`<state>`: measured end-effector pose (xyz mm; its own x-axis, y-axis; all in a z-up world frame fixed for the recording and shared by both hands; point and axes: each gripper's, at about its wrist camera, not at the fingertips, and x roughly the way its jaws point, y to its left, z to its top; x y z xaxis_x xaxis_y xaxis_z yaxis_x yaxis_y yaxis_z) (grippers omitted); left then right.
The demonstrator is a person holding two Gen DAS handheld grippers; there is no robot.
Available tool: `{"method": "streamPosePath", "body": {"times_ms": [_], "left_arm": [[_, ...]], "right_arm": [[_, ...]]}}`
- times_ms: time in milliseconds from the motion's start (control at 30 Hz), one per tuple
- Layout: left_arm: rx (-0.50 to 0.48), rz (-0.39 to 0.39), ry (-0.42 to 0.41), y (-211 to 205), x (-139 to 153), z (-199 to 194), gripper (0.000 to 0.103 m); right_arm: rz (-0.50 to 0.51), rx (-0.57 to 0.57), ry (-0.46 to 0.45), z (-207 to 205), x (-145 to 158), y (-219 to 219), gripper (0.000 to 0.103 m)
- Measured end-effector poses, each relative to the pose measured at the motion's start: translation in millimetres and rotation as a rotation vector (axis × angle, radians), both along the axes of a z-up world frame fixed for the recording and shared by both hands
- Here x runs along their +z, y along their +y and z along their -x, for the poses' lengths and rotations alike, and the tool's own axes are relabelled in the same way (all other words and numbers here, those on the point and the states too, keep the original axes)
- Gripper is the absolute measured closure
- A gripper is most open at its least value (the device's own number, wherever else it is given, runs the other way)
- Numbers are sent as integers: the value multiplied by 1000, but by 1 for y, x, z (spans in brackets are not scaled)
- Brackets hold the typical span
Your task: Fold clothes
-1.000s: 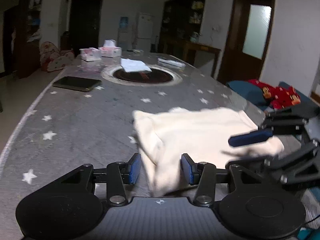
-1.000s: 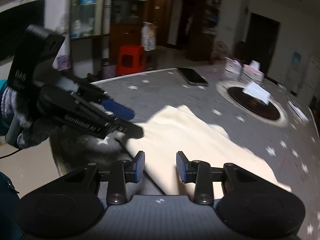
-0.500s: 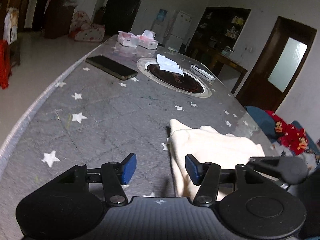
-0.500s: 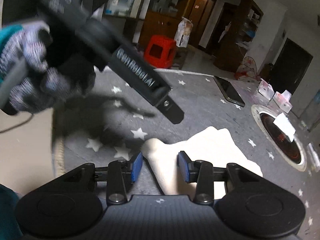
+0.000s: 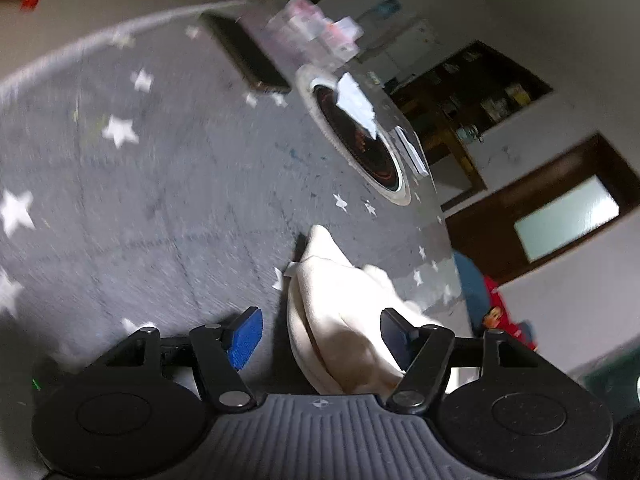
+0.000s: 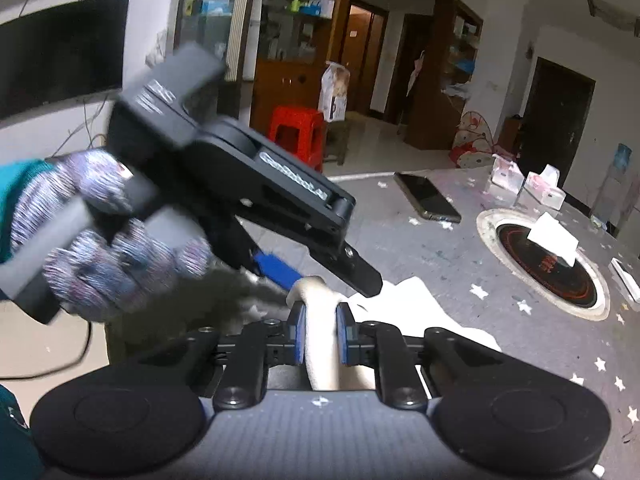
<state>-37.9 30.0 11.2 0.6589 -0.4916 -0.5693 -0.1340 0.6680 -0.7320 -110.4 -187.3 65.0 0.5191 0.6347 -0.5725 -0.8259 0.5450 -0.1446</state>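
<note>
A cream folded garment (image 5: 340, 320) lies on the grey star-patterned tablecloth (image 5: 160, 200). In the left wrist view my left gripper (image 5: 320, 338) is open, its blue-padded fingers (image 5: 244, 338) either side of the garment's near edge. In the right wrist view my right gripper (image 6: 320, 334) is shut on a thick fold of the garment (image 6: 320, 344). The left gripper also shows in the right wrist view (image 6: 320, 276), held by a gloved hand (image 6: 100, 240), tilted down over the same edge, with the cloth (image 6: 416, 304) spreading behind.
A dark phone (image 6: 430, 202) lies on the table. A round black hotplate (image 6: 548, 268) with a white paper on it is set in the middle. Tissue boxes (image 6: 532, 184) stand behind. A red stool (image 6: 298, 132) stands on the floor.
My right gripper has closed on the garment's edge. My left gripper has rolled to the side and stays open around the cloth; its view is now tilted and blurred.
</note>
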Motion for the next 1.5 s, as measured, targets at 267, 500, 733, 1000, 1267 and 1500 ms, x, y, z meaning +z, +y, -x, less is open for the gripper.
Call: {"method": "streamPosePath", "body": {"times_ms": [267,500,733,1000,1267,1500], "left_arm": [[6,130,55,-11,-14,-16,52],[-20,118,74,-17,-24,-22,86],[-56,26,44,-24,-18,-24,86],[-87,-51,31,-30,-11,-27,86],[-102,-100,23,-35,-7,-29,86],[-134,-165,-5,-46,8,-36,87]], "right_arm": [[-46,15,3,3,12,-12,90],[-67,-7,54,2,1,-22,85],[-94,-246,86,-13,-3,-84,84],[-79,-616,128,-57,-26,-174,75],[-234,-677,288,-78,-48,-207,63],[-270,-629,280,-79,-43,-196,92]]}}
